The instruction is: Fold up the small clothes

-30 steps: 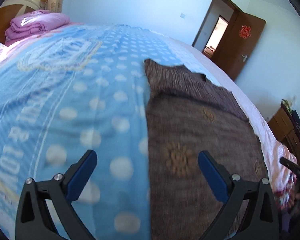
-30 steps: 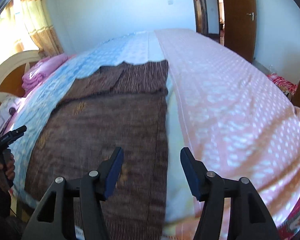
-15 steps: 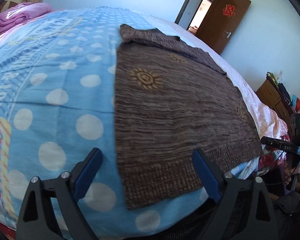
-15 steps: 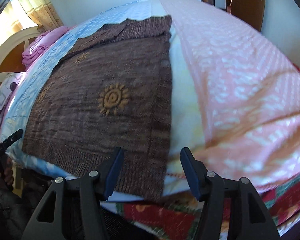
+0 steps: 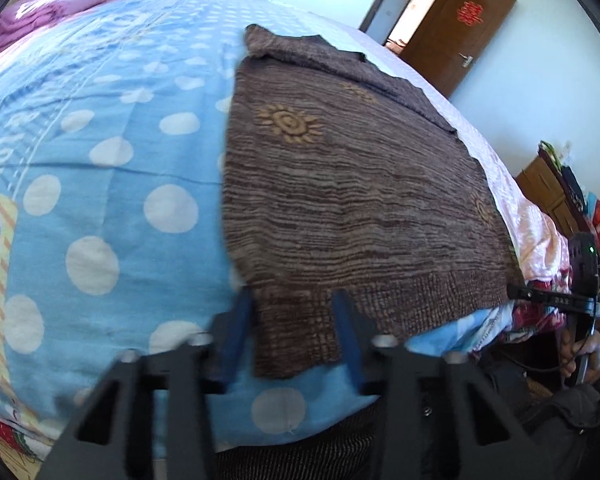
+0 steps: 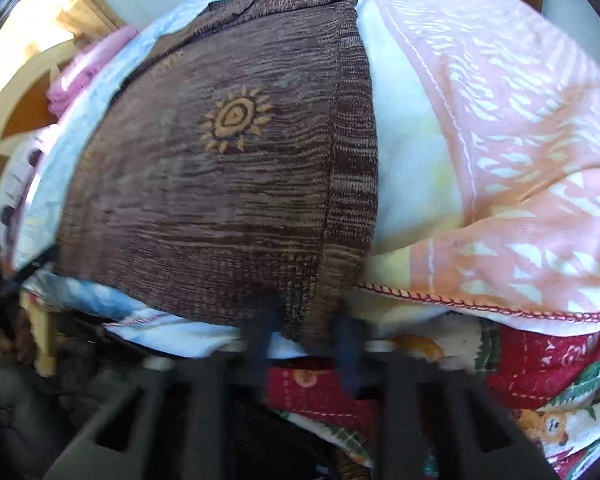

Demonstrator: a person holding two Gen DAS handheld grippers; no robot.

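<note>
I am closing my left tongs (image 5: 294, 312) on the near left hem corner of the brown knit sweater (image 5: 352, 184) lying flat on the blue polka-dot bedspread (image 5: 100, 160). My right tongs (image 6: 306, 332) are clamping its near right hem corner at the bed's edge.

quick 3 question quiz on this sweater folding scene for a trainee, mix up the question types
1. True or false: the brown sweater hangs from a hook on the door.
2. The left gripper sits at which part of the sweater? A) neckline B) near hem corner C) sleeve cuff
3. Fill in: the sweater bears orange ____ motifs.

Key
1. False; it lies flat on the blue dotted bedspread.
2. B; the jaws have just been closing, hem corner between them. The right gripper is at the other hem corner.
3. Sun.
</note>
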